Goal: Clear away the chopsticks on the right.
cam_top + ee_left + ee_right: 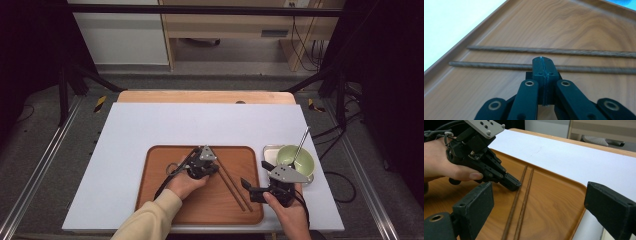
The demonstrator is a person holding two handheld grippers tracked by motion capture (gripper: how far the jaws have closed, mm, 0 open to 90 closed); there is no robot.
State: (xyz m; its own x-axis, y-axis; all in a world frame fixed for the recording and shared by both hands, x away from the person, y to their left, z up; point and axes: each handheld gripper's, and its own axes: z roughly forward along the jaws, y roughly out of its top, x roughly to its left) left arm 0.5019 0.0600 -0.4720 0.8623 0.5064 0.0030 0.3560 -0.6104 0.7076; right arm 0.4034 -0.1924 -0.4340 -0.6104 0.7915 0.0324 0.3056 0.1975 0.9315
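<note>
Two dark wooden chopsticks (pixel 233 188) lie side by side on a brown wooden tray (pixel 155 200). A hand holds my left gripper (pixel 216 170) low over the tray, its jaws shut together with nothing seen between them. Its tip (pixel 541 62) sits at the nearer chopstick (pixel 486 65) and hides a short stretch of it; the farther chopstick (pixel 549 51) lies just beyond. From the right gripper view, the left gripper (pixel 514 185) rests right beside the chopsticks (pixel 524 202). My right gripper (pixel 256 175) stands open at the tray's right edge; its jaws (pixel 541 207) are wide apart and empty.
A green bowl (pixel 295 156) with a metal utensil handle (pixel 301 140) leaning out of it sits on a small metal tray (pixel 267 150) right of the wooden tray. A white mat (pixel 150 125) covers the table. The tray has a raised rim (pixel 461 45).
</note>
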